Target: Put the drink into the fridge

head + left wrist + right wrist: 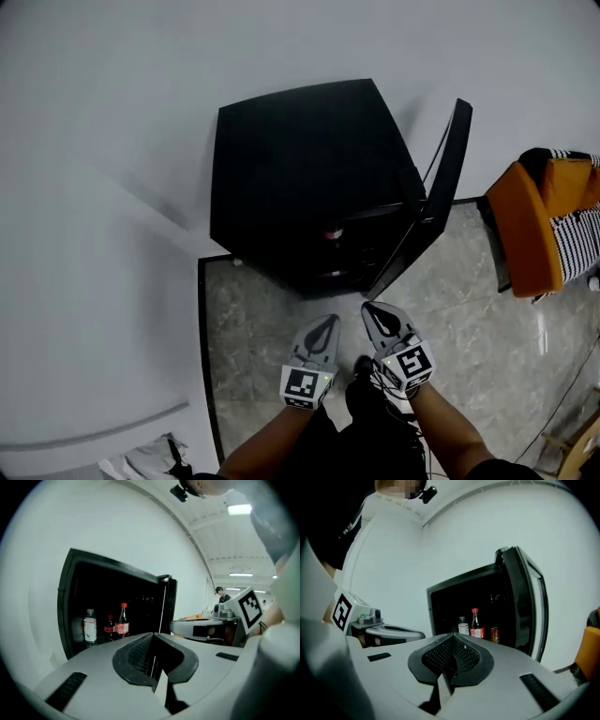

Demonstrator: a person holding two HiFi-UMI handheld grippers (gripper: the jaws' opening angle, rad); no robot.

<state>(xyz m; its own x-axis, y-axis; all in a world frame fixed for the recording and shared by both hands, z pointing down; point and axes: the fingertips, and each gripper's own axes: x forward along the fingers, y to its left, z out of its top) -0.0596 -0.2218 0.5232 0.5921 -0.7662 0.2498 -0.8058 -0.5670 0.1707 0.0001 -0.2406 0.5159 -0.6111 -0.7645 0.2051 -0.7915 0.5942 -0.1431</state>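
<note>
Both jaw pairs pressed together, nothing held: left gripper (152, 657), right gripper (451, 657). Cola bottle (476, 624) seen standing inside open mini fridge (300, 178), beside water bottle (463, 626) and can (494, 633). Risks: door (442, 183) left unshut; bottles toppled if shelf is bumped.

Three drinks (123, 620), one fridge (300, 178)

Bright even light, dark fisheye corners
</note>
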